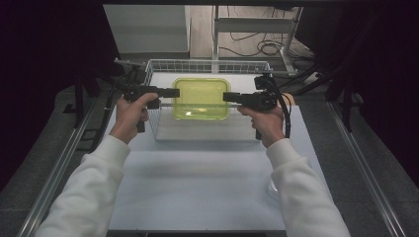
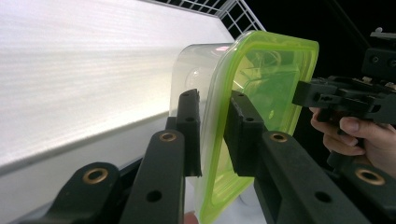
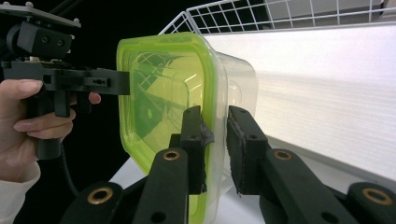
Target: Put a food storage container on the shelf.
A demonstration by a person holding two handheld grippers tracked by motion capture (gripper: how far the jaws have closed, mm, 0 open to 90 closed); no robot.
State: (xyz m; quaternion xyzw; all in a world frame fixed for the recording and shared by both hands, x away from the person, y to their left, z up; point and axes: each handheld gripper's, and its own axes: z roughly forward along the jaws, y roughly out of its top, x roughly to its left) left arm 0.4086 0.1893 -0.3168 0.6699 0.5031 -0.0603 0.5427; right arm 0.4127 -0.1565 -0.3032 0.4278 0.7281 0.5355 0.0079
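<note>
Here we hold the left gripper [image 1: 170,93] at the left rim of a clear plastic container with a yellow-green lid [image 1: 201,98], its jaws closed on the lid's edge; in the left gripper view the two pads [image 2: 240,122] pinch that edge between them. The container hangs level over the white wire basket [image 1: 207,64] at the far end of the white table [image 1: 197,187], and we judge the two-sided hold is there to keep it flat while it travels above the basket. On the right, the right gripper [image 1: 228,97] clamps the opposite rim the same way, one pad on the lid and the other against the clear wall under it, as the right gripper view shows. We cannot tell whether the container has anything inside, since glare and the tinted lid blur its interior. The basket's near wall sits partly behind our hands, and the sleeves run off the bottom of the high view.
</note>
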